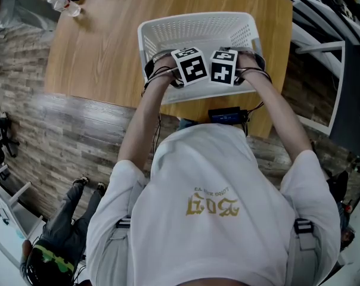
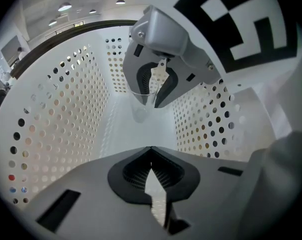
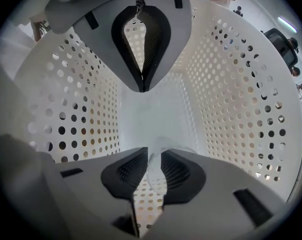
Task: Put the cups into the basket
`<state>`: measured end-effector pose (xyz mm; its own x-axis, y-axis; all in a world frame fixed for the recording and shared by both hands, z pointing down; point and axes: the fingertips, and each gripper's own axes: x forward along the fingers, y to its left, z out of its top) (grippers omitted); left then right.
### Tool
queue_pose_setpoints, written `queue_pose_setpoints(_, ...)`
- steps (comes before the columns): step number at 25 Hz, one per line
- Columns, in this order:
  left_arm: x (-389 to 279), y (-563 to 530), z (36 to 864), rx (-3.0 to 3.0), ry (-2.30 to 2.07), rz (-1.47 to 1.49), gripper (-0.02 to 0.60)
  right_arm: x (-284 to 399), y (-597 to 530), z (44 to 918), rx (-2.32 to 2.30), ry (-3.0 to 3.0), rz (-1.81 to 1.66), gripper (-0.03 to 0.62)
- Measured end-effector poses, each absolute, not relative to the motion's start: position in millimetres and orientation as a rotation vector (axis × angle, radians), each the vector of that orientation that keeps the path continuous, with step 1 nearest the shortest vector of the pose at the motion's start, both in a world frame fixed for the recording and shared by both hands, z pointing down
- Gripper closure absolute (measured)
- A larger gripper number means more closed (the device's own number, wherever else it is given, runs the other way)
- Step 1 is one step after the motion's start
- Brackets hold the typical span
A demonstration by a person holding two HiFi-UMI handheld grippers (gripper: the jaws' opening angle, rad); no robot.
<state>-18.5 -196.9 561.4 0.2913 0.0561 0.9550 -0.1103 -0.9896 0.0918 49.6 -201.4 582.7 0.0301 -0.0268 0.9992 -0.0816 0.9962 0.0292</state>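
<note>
Right claw [image 3: 152, 156] is clamped on the thin wall of a clear cup [image 3: 154, 173] inside the basket [image 1: 195, 18], left claw [image 2: 151, 154] together and empty: a careless release or bump may topple it.

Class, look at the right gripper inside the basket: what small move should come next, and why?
Probably open the right gripper: it is shut on the rim of a clear cup that hangs inside the white basket, so letting go should drop it in.

White T-shirt [image 1: 219, 177] with gold print; black cables [image 1: 158, 73] at the wrists; grey left tool [image 2: 152, 156] and right tool [image 3: 153, 159] with black-and-white marker cubes [image 1: 191, 65].
</note>
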Motion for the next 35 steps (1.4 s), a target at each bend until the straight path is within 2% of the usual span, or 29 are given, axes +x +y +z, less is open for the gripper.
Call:
queue_pose_setpoints(14, -15.7, -203.4, 543.8, 2.447, -0.123, 1.74, 0.574, 46.8, -202.2, 568.2, 0.098, -1.568, 0.009, 0.519)
queue_pose_setpoints(35, -23.6, -220.0, 502.2, 2.567, -0.362, 1.513, 0.574, 40.5, -210.1, 536.1, 0.234, -1.732, 0.047, 0.519)
